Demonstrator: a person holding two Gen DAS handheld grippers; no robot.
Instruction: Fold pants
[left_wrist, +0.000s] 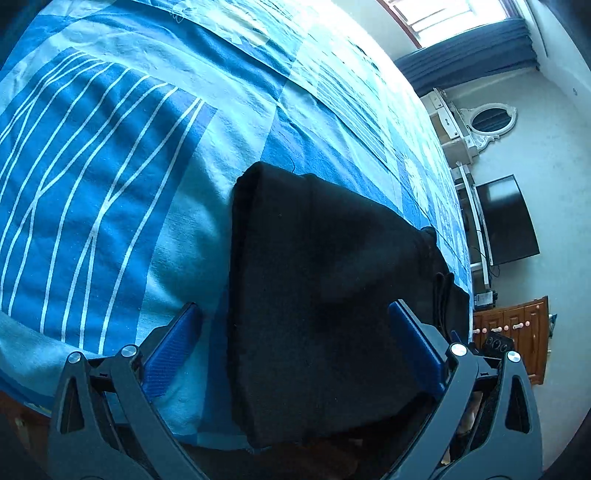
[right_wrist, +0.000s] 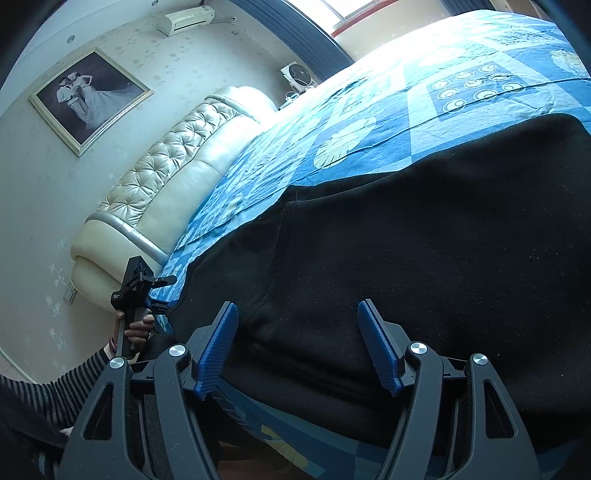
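Black pants (left_wrist: 314, 277) lie folded in a long strip on the blue patterned bedspread (left_wrist: 110, 184), near the bed's front edge. My left gripper (left_wrist: 295, 317) is open, its blue pads wide apart on either side of the strip's near end, neither pressing it. In the right wrist view the pants (right_wrist: 424, 240) fill the middle and right. My right gripper (right_wrist: 298, 310) hovers open just over the fabric near the seam, nothing pinched. The left gripper (right_wrist: 164, 291) also shows there at the pants' far end, held by a hand with a striped sleeve.
A padded cream headboard (right_wrist: 177, 177) borders the bed at the left, under a framed picture (right_wrist: 88, 99). A dark TV screen (left_wrist: 506, 221) and a wooden cabinet (left_wrist: 517, 332) stand beyond the bed's right edge. The bedspread (right_wrist: 369, 129) stretches far behind the pants.
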